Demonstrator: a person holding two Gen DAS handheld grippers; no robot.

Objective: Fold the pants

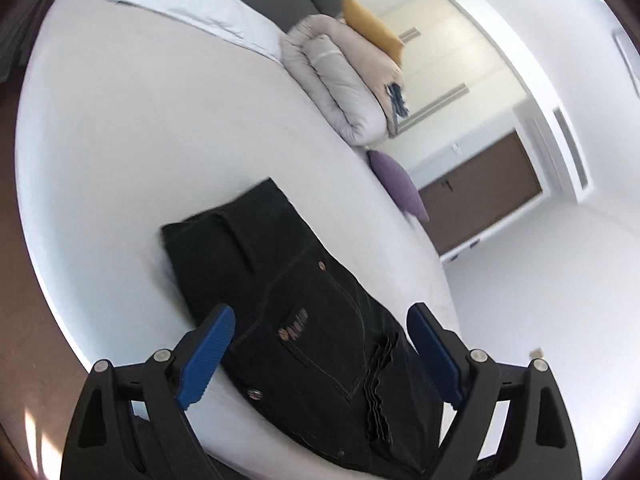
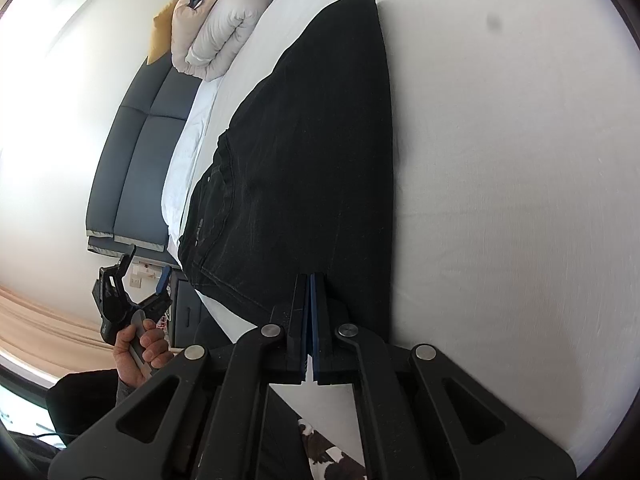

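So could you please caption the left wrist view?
Open left gripper above black pants on the white bed.

A rolled grey duvet (image 1: 340, 84) lies on the white bed (image 1: 140, 140) beside a mustard cushion (image 1: 374, 26), a purple cushion (image 1: 394, 178) and a white pillow (image 1: 180, 0); a dark padded headboard (image 2: 132, 172) stands behind.

L wrist cam – low over pants (image 1: 304, 320), faces headboard, R wrist cam – close at hem, both share bed (image 2: 500, 200).

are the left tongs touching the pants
Apart. The right wrist view shows the left tongs open in the air beside the bed, clear of the pants.
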